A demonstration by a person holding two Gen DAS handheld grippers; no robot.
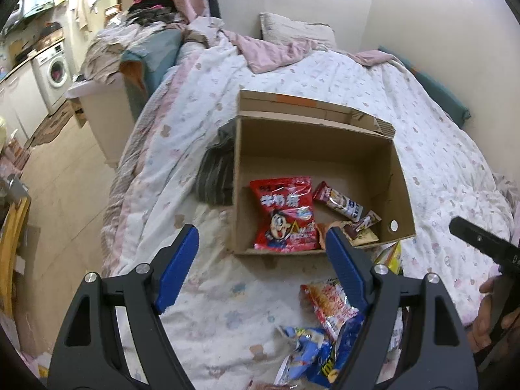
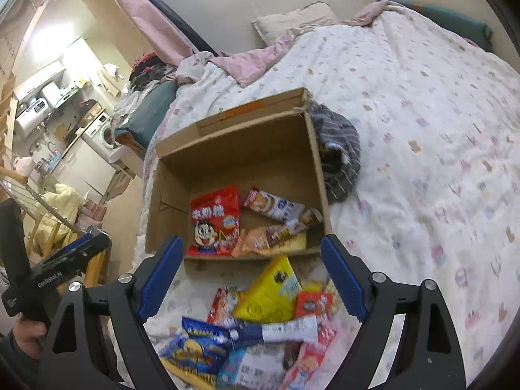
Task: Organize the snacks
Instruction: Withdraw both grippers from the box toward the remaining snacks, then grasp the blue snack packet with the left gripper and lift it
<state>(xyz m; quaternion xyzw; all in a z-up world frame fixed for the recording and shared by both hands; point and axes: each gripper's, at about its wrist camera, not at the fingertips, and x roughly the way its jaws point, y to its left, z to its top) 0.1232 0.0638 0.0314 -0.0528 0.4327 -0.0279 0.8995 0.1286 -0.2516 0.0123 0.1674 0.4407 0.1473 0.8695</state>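
Note:
An open cardboard box (image 1: 399, 175) (image 2: 169, 175) sits on the bed. Inside lie a red cartoon snack bag (image 1: 286, 214) (image 2: 216, 221), a long wafer bar (image 1: 339, 200) (image 2: 276, 206), a brown bar (image 1: 360, 224) and an orange packet (image 2: 255, 242). A pile of loose snacks lies in front of the box: a yellow pack (image 2: 271, 291), a red-orange pack (image 1: 328, 302), blue bags (image 1: 312, 347) (image 2: 195, 354) and a white-blue tube (image 2: 276, 330). My left gripper (image 1: 261, 266) is open and empty above the bed before the box. My right gripper (image 2: 250, 276) is open and empty above the pile.
A grey striped cloth (image 1: 216, 175) (image 2: 339, 149) lies against the box's side. The floral duvet (image 1: 406, 104) covers the bed, with pillows at the wall. The bed edge drops to the floor (image 1: 65, 195) on the left, with a washing machine (image 1: 53, 71) beyond.

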